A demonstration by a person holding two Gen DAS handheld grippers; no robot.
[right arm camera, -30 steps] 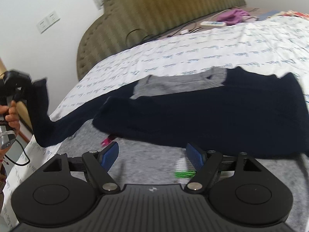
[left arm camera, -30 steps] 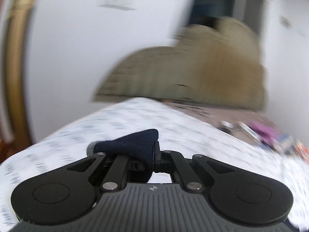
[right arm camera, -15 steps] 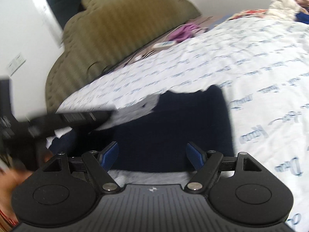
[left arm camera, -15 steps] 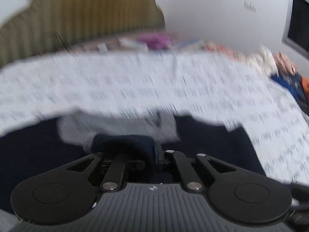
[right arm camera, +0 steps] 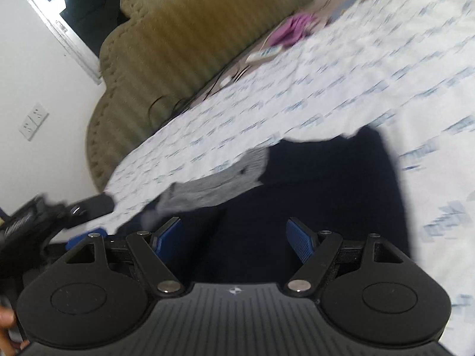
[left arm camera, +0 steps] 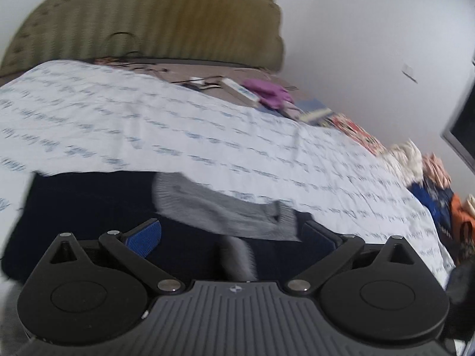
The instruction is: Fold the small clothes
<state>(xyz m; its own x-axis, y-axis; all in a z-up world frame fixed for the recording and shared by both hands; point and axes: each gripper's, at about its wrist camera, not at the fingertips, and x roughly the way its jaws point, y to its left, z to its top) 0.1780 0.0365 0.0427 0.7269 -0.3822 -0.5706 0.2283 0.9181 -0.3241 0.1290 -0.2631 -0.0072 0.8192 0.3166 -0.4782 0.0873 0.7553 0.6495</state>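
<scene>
A dark navy knitted sweater with a grey ribbed collar (left arm camera: pixel 89 207) lies spread on the white bedsheet printed with blue writing (left arm camera: pixel 207 136), which covers the bed; it serves as the landmark here. To the left of the sweater in the right wrist view, a person's hand (right arm camera: pixel 7 323) shows at the frame edge, holding the black body of the left tool (right arm camera: pixel 89 237). In its own view the left tool (left arm camera: pixel 231 234) hangs just above the sweater's near part, below the collar, and its jaws have just been opening: they stand wide apart, with a grey cuff (left arm camera: pixel 237 255) lying loose between them, free of the blue pads (left arm camera: pixel 145 233). The right tool (right arm camera: pixel 234 237) hovers over the sweater's dark body, to the right of the collar, jaws apart with only cloth beneath them and nothing pinched. Beyond the sweater stands an olive ribbed upholstered headboard (left arm camera: pixel 166 20). Past the sweater's far right side lie a crumpled purple cloth (left arm camera: pixel 270 92) and a pile of mixed coloured clothes (left arm camera: pixel 439 195). The views are blurred.
</scene>
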